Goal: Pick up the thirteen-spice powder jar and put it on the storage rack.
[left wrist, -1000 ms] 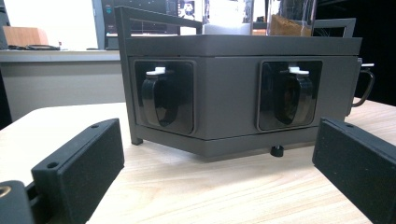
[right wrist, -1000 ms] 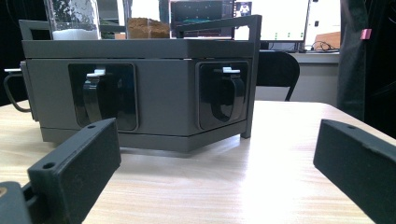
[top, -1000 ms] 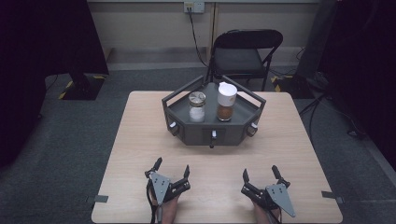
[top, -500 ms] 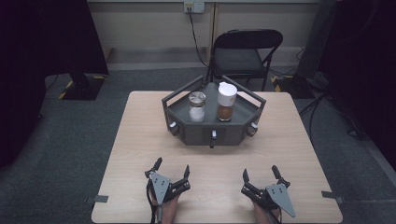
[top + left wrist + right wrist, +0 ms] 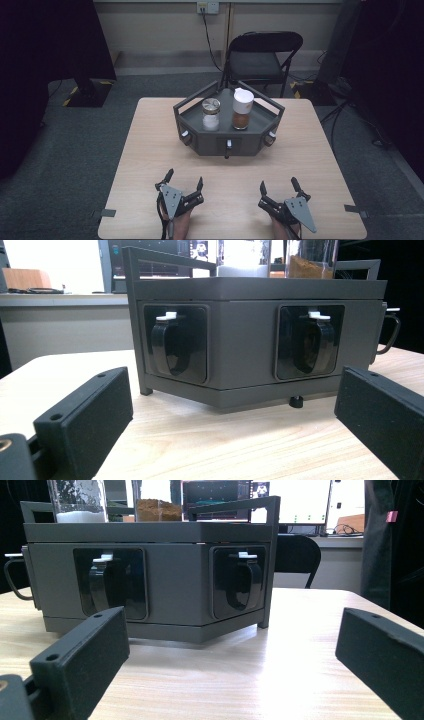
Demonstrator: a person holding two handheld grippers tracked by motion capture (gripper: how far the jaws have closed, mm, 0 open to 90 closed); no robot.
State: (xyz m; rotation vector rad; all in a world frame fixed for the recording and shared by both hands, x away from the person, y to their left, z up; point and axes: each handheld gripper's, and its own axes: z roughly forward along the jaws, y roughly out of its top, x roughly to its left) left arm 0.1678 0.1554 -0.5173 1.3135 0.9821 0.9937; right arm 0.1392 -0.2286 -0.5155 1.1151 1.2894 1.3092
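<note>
- The bench (image 5: 150,165), light wood, is seen across the middle of the high view, running down to the bottom edge.
- A folding chair (image 5: 262,57) is seen beyond it, upper centre.
- The grey six-sided tray (image 5: 207,142) is set at centre frame, on the bench's far half, well apart from both claws.
- A white-capped jar of brown powder (image 5: 242,109) is stood upright in the tray, right of centre.
- A metal-lidded jar of white grains (image 5: 210,114) is stood just beside it, to the left.
- The left claw (image 5: 184,180) is held at lower left of centre, jaws spread wide, nothing gripped.
- The right claw (image 5: 278,185) is held at lower right, jaws likewise parted and empty.
</note>
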